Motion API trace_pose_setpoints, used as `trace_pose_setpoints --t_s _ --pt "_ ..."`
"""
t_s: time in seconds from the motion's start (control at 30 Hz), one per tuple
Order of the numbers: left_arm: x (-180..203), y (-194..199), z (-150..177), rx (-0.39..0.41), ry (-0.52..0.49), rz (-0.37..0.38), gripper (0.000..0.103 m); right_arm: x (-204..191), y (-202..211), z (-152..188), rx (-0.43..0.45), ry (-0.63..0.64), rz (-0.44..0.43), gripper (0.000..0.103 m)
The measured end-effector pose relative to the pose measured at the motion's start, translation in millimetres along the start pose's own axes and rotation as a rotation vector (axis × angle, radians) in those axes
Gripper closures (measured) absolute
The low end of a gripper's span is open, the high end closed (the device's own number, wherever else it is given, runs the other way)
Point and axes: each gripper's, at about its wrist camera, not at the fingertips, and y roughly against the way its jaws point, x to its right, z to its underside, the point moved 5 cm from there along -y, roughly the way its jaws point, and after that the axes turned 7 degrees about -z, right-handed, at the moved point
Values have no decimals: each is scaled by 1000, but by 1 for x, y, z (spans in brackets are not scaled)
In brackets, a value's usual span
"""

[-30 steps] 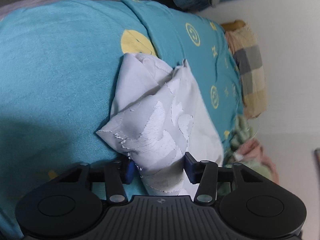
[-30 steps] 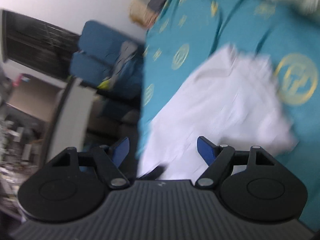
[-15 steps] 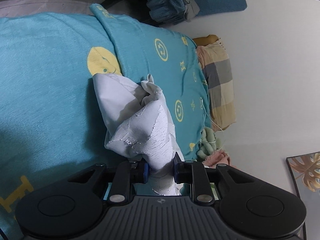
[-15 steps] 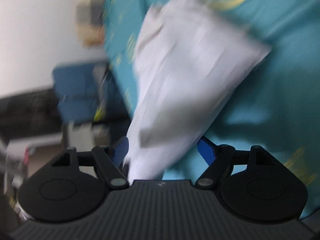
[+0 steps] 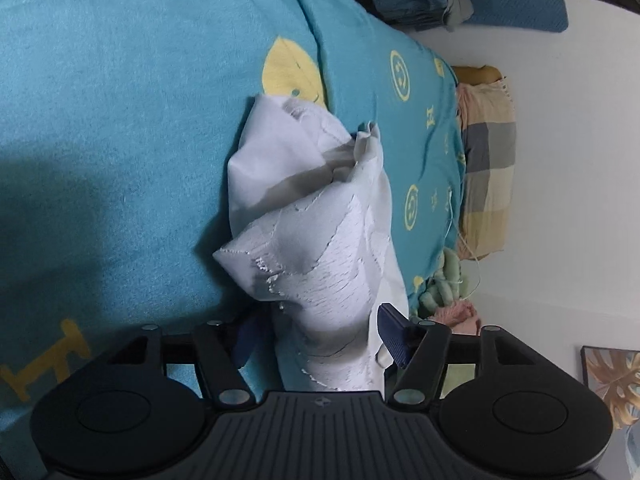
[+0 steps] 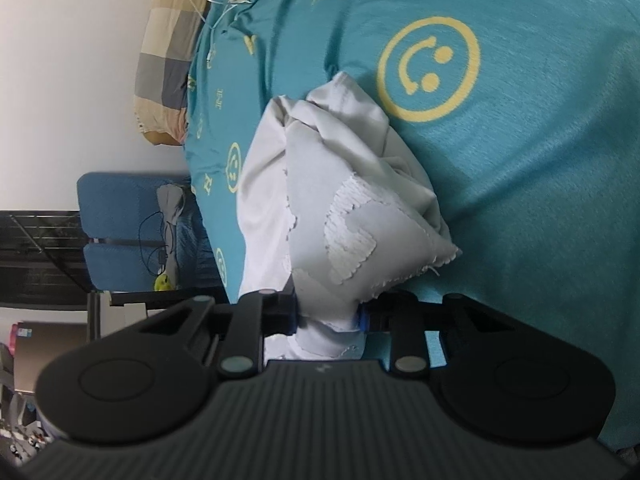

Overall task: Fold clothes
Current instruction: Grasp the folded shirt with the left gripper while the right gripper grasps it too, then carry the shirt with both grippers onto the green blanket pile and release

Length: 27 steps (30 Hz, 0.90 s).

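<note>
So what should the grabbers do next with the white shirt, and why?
Probably lift with the right gripper: its jaws are closing on the bunched white shirt, while the left gripper is opening around it. The shirt is crumpled on the teal blanket, so it needs spreading.

A bed spread with a teal blanket point(image 6: 540, 184) printed in yellow smiley faces fills most of the room ahead of the fingers. Beyond it lies a checked pillow point(image 5: 488, 160) against a plain white wall point(image 5: 576, 160). A blue chair point(image 6: 120, 216) stands off the far bed edge, and a framed leaf picture point(image 5: 612, 384) sits low by the wall.
</note>
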Motion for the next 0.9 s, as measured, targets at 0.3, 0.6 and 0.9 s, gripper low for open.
trace_pose_setpoints --t_s 0.3,0.6,0.9 --pt "12 9 -11 64 -26 54 77 -14 11 -2 5 65 -58 80" --pt "147 40 33 56 -179 203 80 -77 63 -33 61 56 -215 81" --pt "388 -41 167 -143 -396 359 80 -192 185 -202 292 235 -313 81"
